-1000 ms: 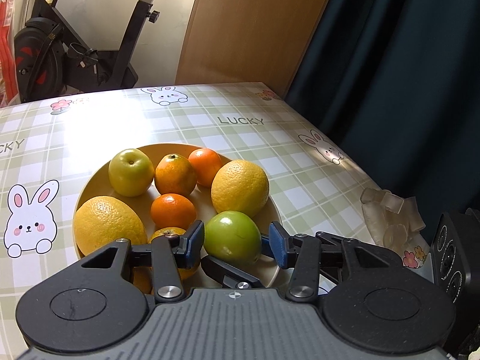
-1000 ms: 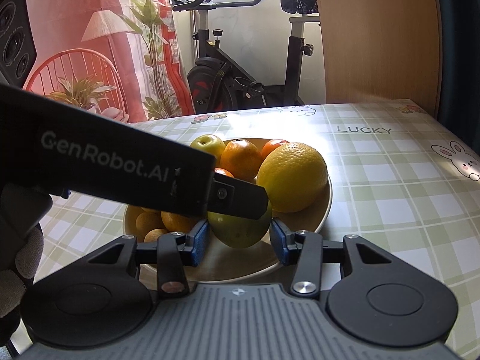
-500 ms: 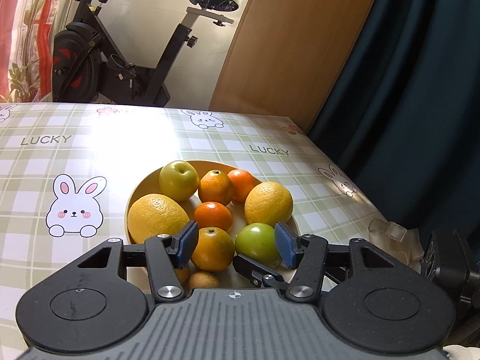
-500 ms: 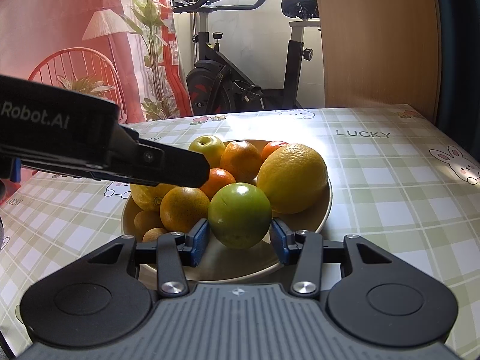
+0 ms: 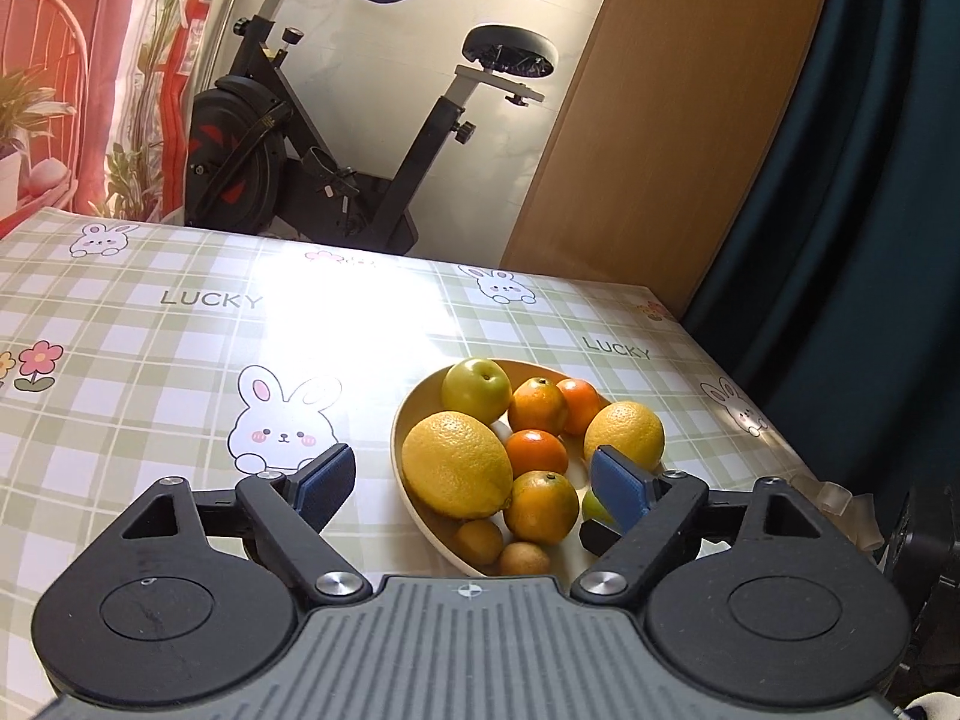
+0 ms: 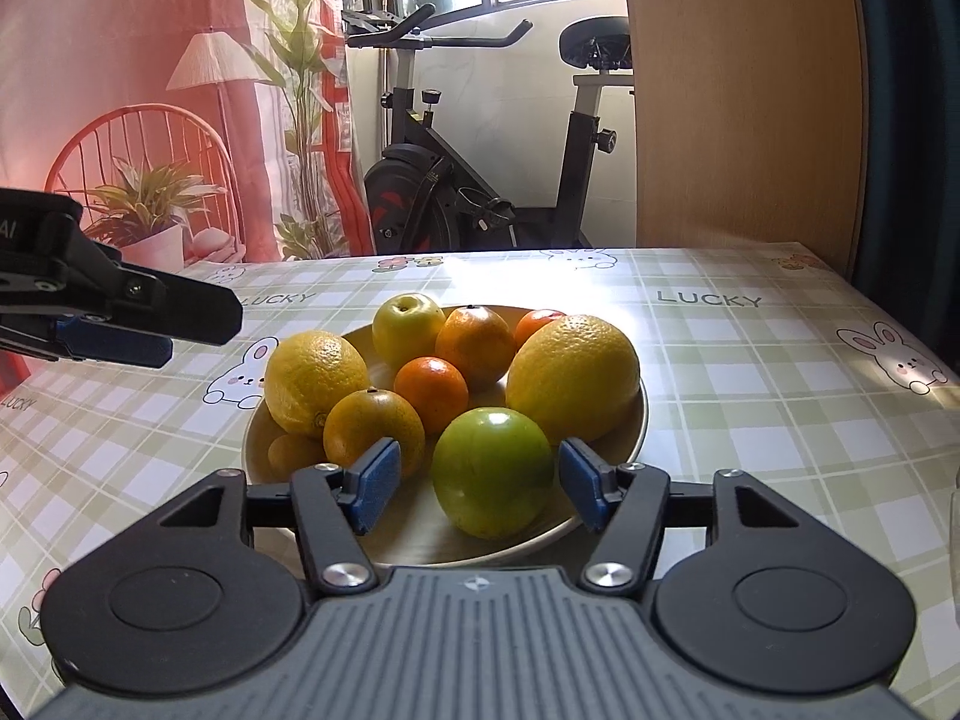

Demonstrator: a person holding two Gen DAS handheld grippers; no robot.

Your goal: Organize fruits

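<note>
Both tongs have just been opening: the right gripper (image 6: 477, 495) brackets the green apple (image 6: 492, 471) at the plate's (image 6: 636, 426) six o'clock, pads apparently clear of it; the left gripper (image 5: 471, 483) gapes wide and empty at nine o'clock. Release looks done, so the fruit seems gathered. Next move: back straight off without nudging the apple.
</note>
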